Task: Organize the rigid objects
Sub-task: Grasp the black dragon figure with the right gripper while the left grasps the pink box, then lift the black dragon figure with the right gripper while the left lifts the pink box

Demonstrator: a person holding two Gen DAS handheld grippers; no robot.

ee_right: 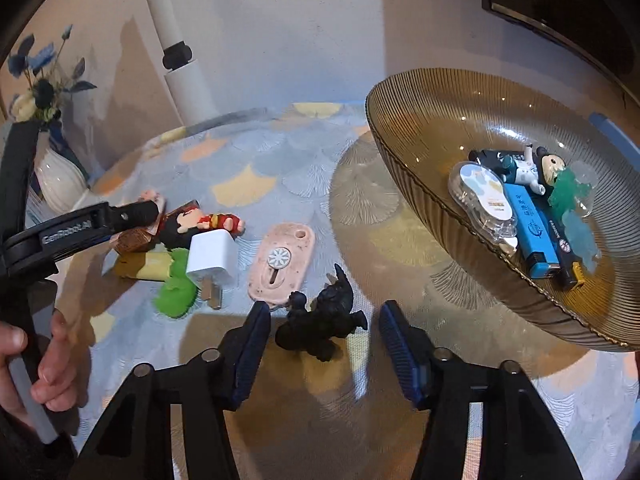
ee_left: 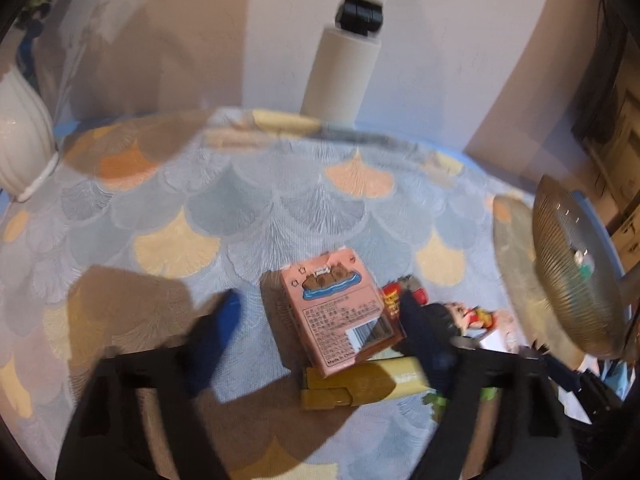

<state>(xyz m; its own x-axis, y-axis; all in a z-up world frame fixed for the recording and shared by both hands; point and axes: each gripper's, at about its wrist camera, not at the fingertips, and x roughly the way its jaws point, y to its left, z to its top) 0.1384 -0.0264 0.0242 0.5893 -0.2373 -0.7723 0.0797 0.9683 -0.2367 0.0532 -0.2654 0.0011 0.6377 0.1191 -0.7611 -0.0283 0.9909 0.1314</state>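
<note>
The worktop [ee_right: 280,160], covered by a fan-patterned cloth, carries a ribbed amber glass bowl [ee_right: 420,120] at the right, in which a blue lighter [ee_right: 534,236], a dark lighter [ee_right: 562,248], a clear oval case [ee_right: 484,200], a small mouse figurine [ee_right: 528,170] and a green jelly toy [ee_right: 568,192] are already gathered. Loose items are left on the cloth: a pink carton [ee_left: 336,312] lying flat, a yellow tube [ee_right: 140,270], a white charger plug [ee_right: 210,258], a pink card-shaped tool [ee_right: 280,268], a red-clad figurine [ee_right: 200,226] and a black dinosaur toy [ee_right: 320,328]. The step in hand is judged to be a double pick-up. The left claw [ee_left: 320,314] is set half-wide around the pink carton, with no contact shown on its left side, so nothing is held. The right claw [ee_right: 324,328] is narrowed around the black dinosaur toy, gaps being visible on both sides. Next, both claws would need to be closed until the pads bear, then lifted and carried over the bowl's rim.
</note>
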